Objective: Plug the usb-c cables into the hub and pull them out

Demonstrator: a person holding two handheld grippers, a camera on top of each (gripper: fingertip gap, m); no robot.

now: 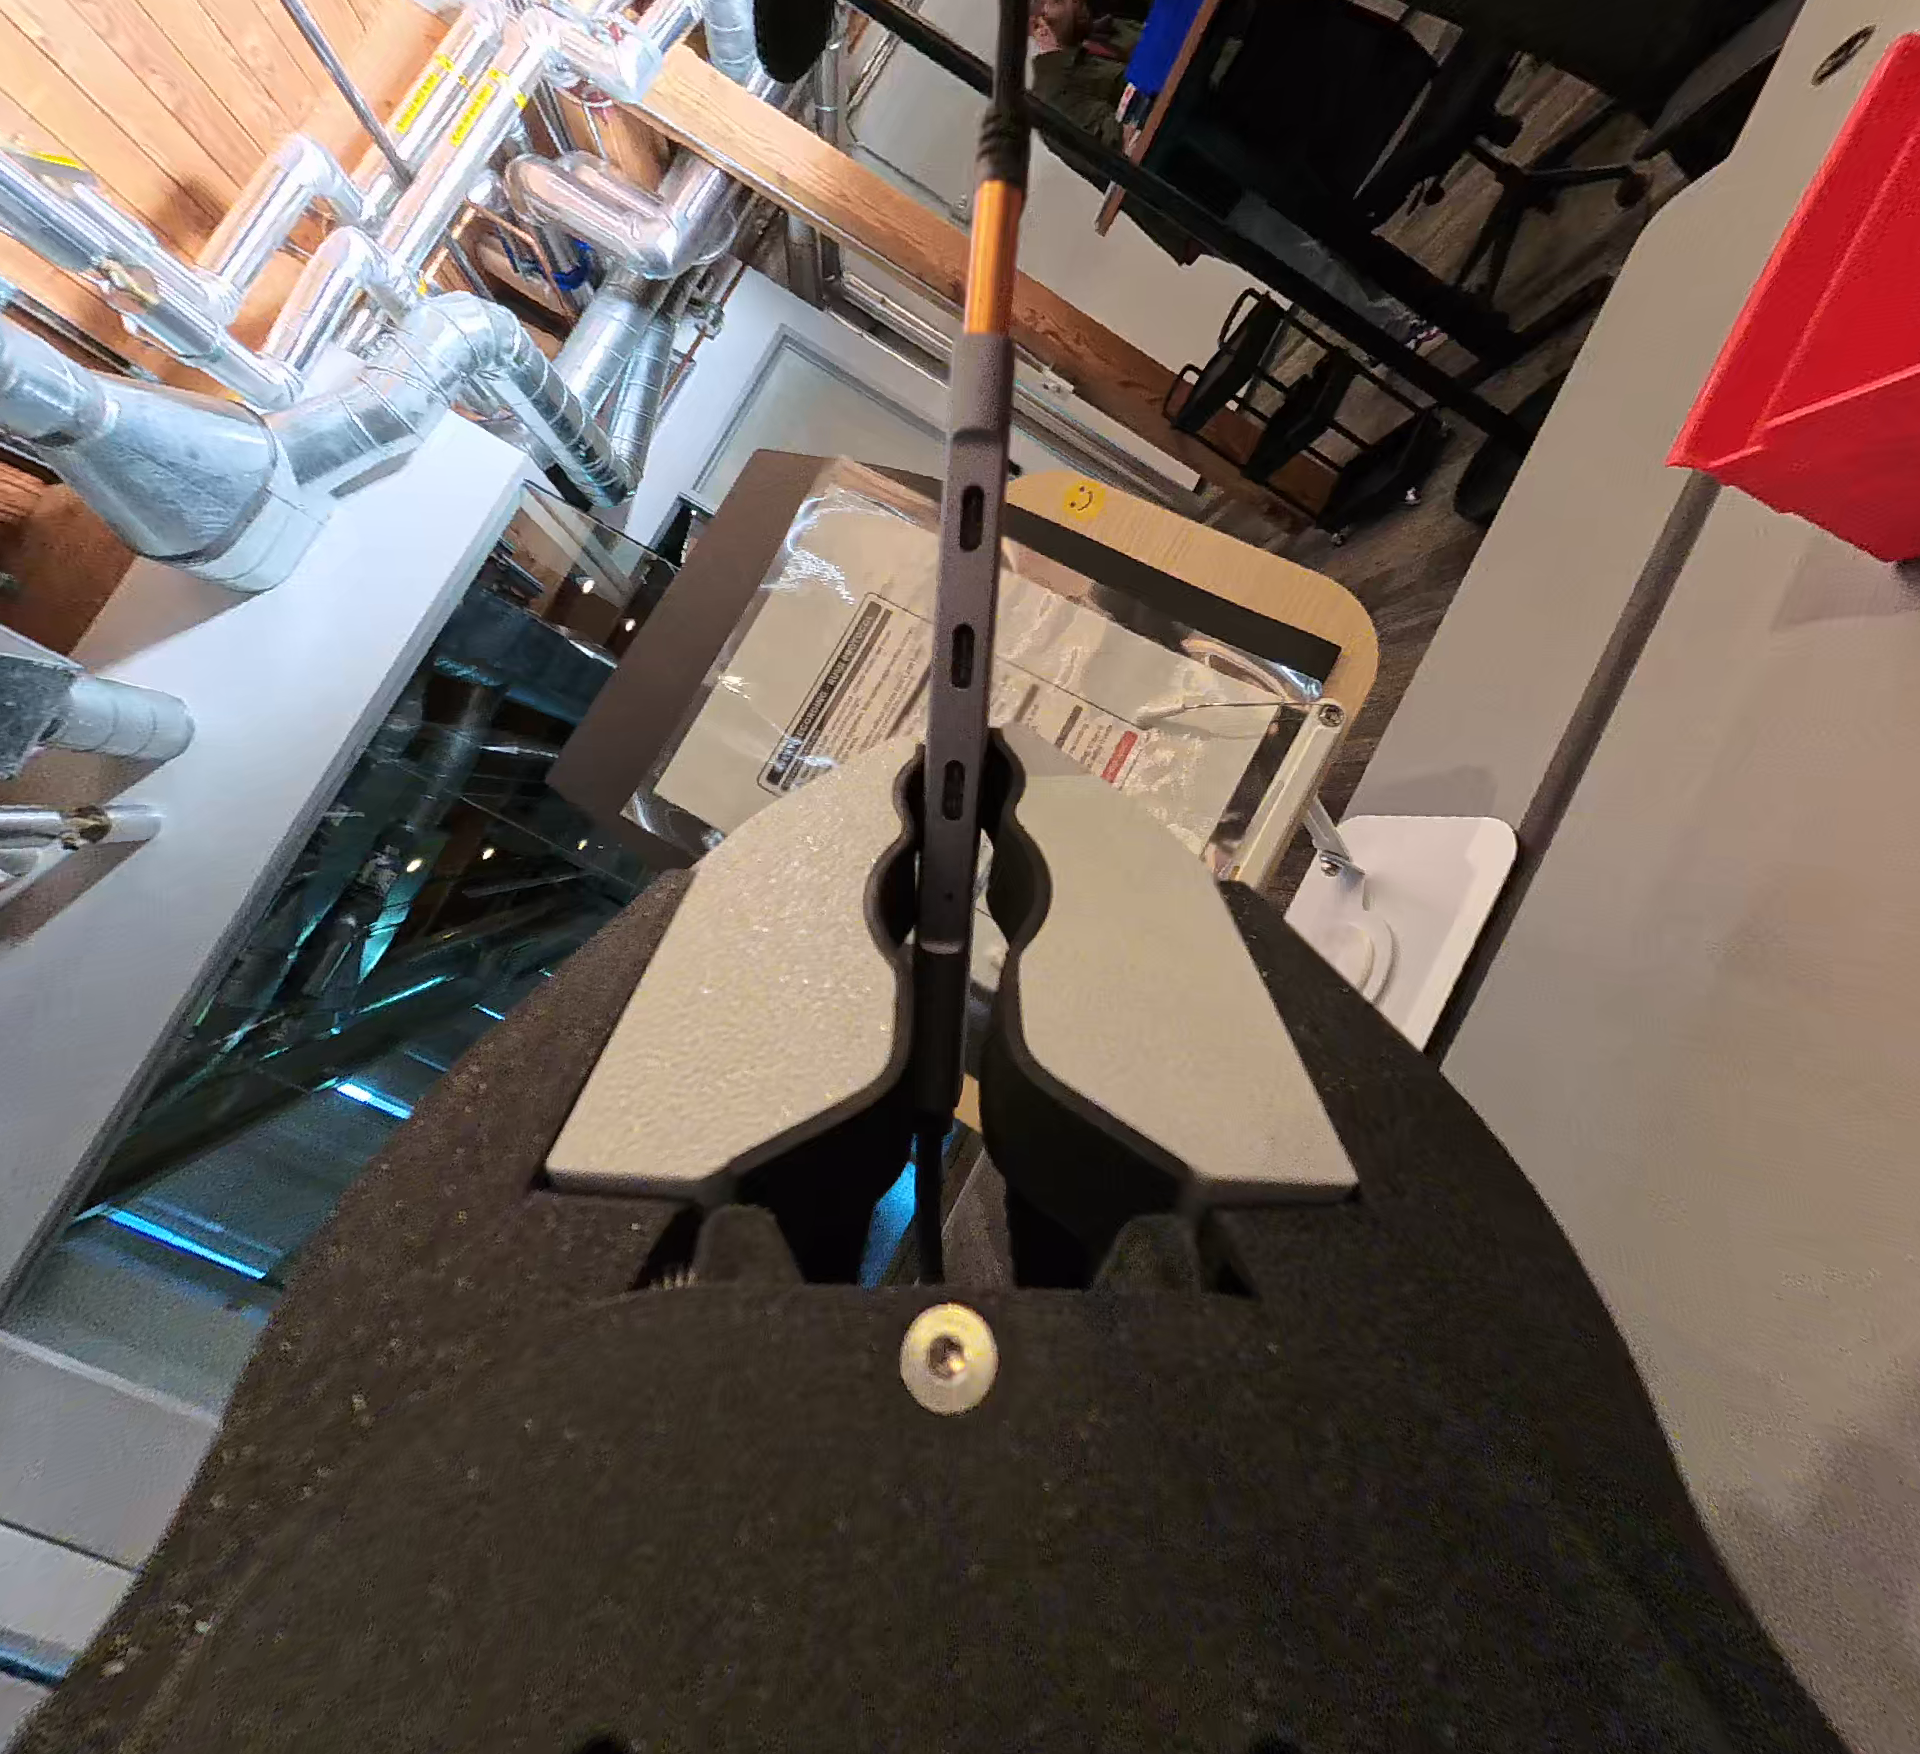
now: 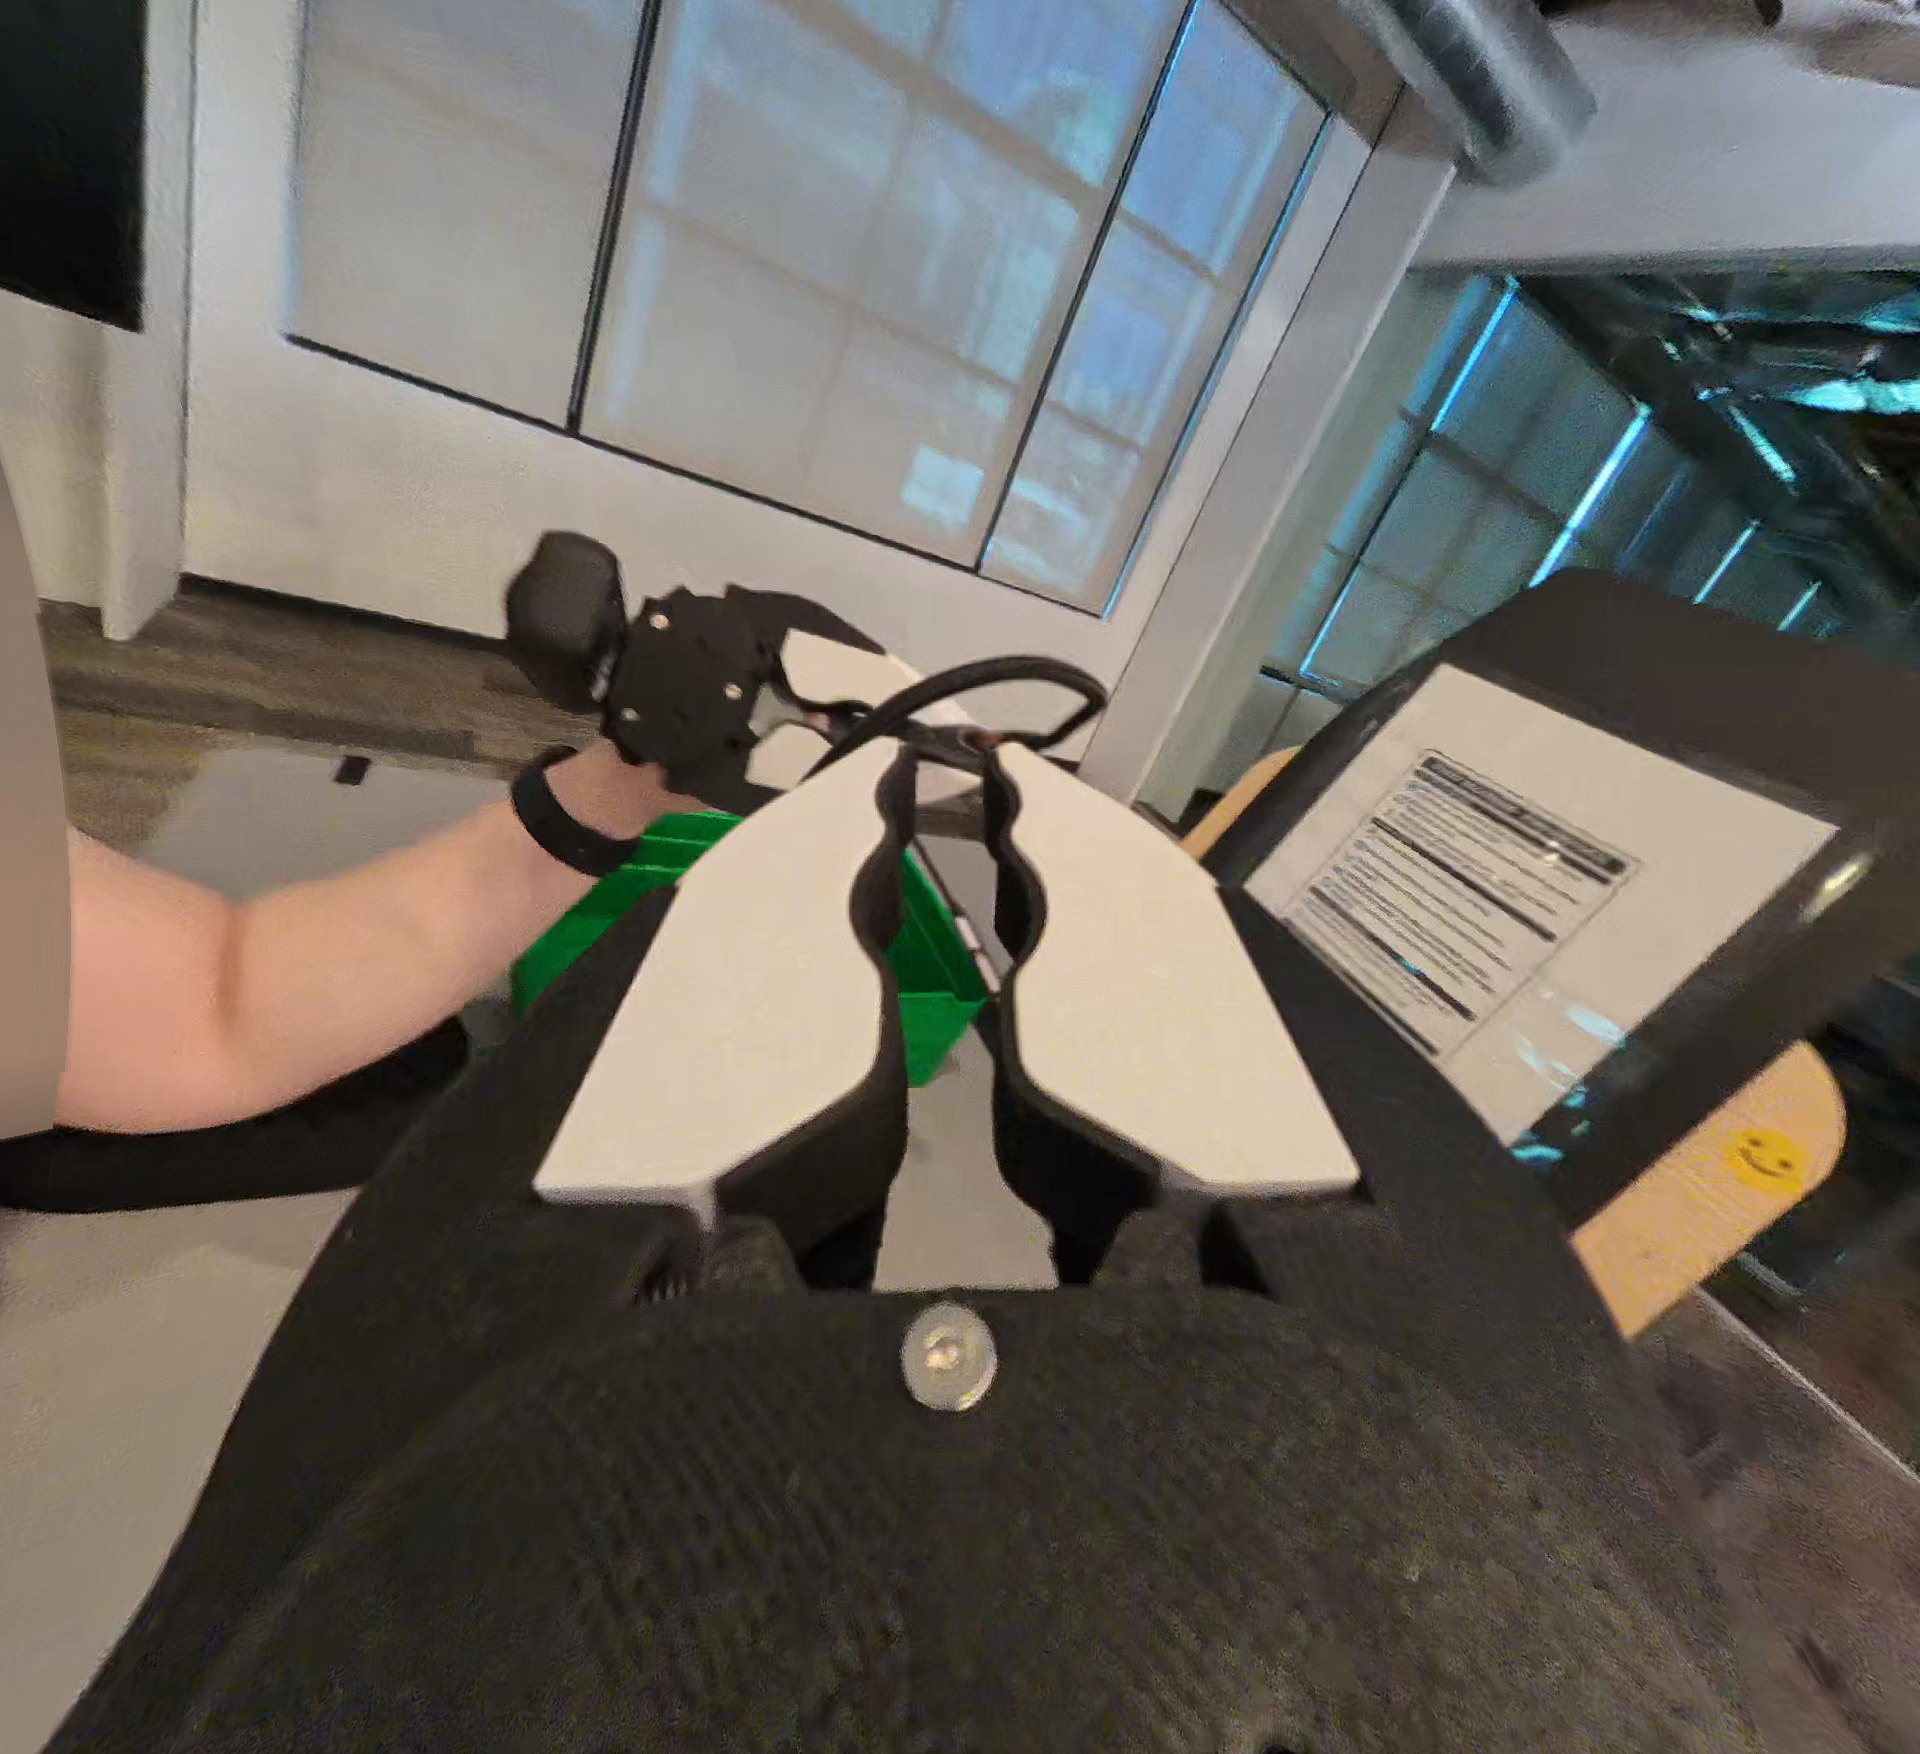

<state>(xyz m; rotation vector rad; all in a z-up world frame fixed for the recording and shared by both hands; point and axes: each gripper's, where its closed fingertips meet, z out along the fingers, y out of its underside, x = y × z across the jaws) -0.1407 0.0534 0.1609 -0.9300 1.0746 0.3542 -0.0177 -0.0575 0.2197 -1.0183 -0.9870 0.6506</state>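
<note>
Up close, the left claw (image 1: 951,831) is clamped tight on a slim dark-grey metal hub (image 1: 964,644), held edge-on so its row of slot ports faces the camera — an orange-banded black cable (image 1: 992,250) leaves its far end toward twelve o'clock. The right claw (image 2: 948,774) is nearly closed; a looping black cable (image 2: 977,681) lies at its tips, though whether it is gripped I cannot tell. A green plastic bin (image 2: 930,966) shows between the fingers.

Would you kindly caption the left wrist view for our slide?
Left hand-held gripper clamps the slim grey hub edge-on, three side ports empty, an orange-collared cable at its far end.
</note>
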